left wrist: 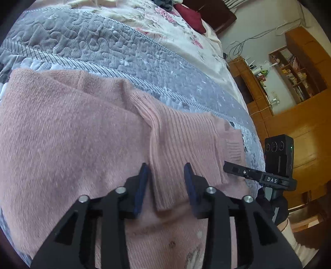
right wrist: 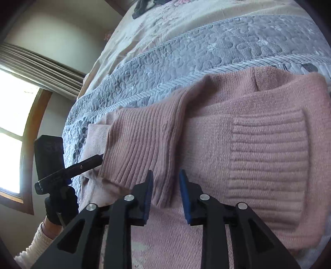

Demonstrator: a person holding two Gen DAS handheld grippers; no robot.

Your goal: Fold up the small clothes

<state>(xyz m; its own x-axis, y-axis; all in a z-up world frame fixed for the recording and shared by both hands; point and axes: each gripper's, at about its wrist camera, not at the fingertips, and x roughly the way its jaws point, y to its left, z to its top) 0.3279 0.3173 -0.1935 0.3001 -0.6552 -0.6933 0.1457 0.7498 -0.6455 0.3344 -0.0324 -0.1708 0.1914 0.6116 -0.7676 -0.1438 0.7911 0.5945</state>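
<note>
A pink knitted sweater [left wrist: 72, 134] lies partly folded on the bed, with a ribbed sleeve [left wrist: 175, 134] laid across its body. My left gripper [left wrist: 166, 172] is open just above the sleeve's cuff end, its blue pads either side of the ribbed strip. In the right wrist view the same sweater [right wrist: 258, 99] fills the frame, with the ribbed sleeve [right wrist: 142, 140] and a ribbed hem panel [right wrist: 269, 157]. My right gripper [right wrist: 166, 179] is open too, and the sleeve's folded edge lies between its pads. Each gripper's body shows side-on in the other's view.
A grey quilted bedspread [left wrist: 103, 41] lies under the sweater, with a floral sheet [left wrist: 165, 18] beyond it. Wooden shelves and cabinets [left wrist: 293, 82] stand past the bed's right edge. A window [right wrist: 12, 124] is on the left. A gloved hand [right wrist: 60, 204] holds the left gripper.
</note>
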